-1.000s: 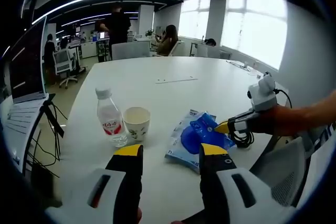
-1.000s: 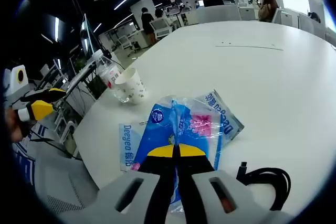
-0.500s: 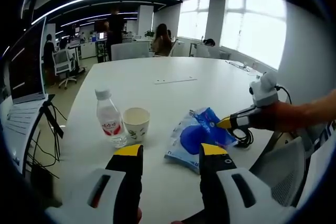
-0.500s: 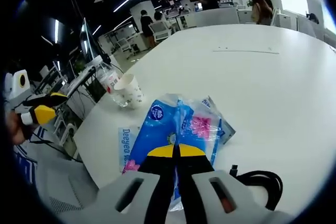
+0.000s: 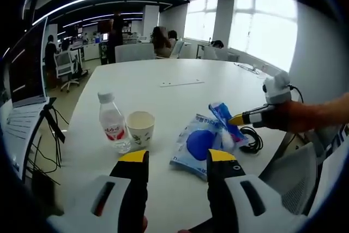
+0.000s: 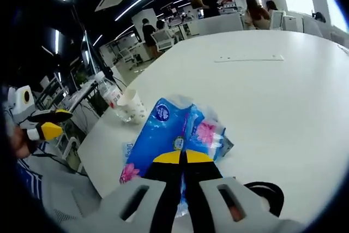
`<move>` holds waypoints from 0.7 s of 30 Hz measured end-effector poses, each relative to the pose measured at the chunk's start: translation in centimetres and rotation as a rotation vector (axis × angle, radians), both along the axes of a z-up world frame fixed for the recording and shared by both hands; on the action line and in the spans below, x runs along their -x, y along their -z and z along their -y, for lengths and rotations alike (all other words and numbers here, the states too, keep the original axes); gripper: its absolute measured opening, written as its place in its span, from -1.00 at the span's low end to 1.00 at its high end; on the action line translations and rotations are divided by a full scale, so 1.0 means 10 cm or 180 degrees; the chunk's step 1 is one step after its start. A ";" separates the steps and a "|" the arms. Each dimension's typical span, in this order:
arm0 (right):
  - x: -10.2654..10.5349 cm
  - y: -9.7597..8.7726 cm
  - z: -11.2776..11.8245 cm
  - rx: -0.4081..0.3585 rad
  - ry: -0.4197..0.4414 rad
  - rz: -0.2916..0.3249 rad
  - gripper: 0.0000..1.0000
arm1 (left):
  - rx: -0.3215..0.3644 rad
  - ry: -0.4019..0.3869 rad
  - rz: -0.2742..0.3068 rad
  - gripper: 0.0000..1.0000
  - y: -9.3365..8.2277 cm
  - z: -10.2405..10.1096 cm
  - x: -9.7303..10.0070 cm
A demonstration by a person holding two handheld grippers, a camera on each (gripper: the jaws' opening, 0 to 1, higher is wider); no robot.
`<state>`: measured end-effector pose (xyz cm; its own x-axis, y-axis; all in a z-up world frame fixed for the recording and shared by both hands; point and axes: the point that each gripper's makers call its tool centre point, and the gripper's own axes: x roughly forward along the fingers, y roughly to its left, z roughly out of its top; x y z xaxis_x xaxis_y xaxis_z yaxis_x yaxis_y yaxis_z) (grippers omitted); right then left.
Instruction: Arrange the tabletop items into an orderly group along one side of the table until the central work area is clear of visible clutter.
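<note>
— Lifted since a second ago: right tongs [image 6: 182,157] pinch the blue tissue pack [image 6: 169,135], raising one end off the white surface [image 5: 163,75].
— And the others?
— Left tongs [image 5: 177,156] spread, holding nothing. Water bottle [image 5: 112,124] and paper cup [image 5: 140,127] touch near the surface's edge; broad bare room beyond. "Deeyeo" partly legible.

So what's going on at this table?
A person is tidying a white table with a gripper in each hand. The right gripper is shut on a blue tissue pack, lifting it off another blue packet. The left gripper hangs open, holding nothing. A water bottle and a paper cup stand side by side, with a black cable nearby.
</note>
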<state>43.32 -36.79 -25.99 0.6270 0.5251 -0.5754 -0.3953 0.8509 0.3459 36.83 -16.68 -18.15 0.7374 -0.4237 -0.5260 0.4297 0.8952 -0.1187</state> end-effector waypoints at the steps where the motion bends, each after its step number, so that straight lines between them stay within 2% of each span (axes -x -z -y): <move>1: -0.01 -0.02 0.02 -0.0029 0.0027 0.0006 -1.00 | 0.0000 0.0002 0.0000 -0.17 0.00 0.01 0.00; 9: -0.07 -0.17 0.23 -0.0078 0.0151 0.0105 -1.00 | 0.0023 0.0000 -0.0012 -0.17 0.02 0.03 0.00; 21: -0.04 -0.14 0.67 -0.0031 0.0412 0.0087 -1.00 | 0.0027 0.0013 -0.0022 -0.17 0.03 0.05 0.00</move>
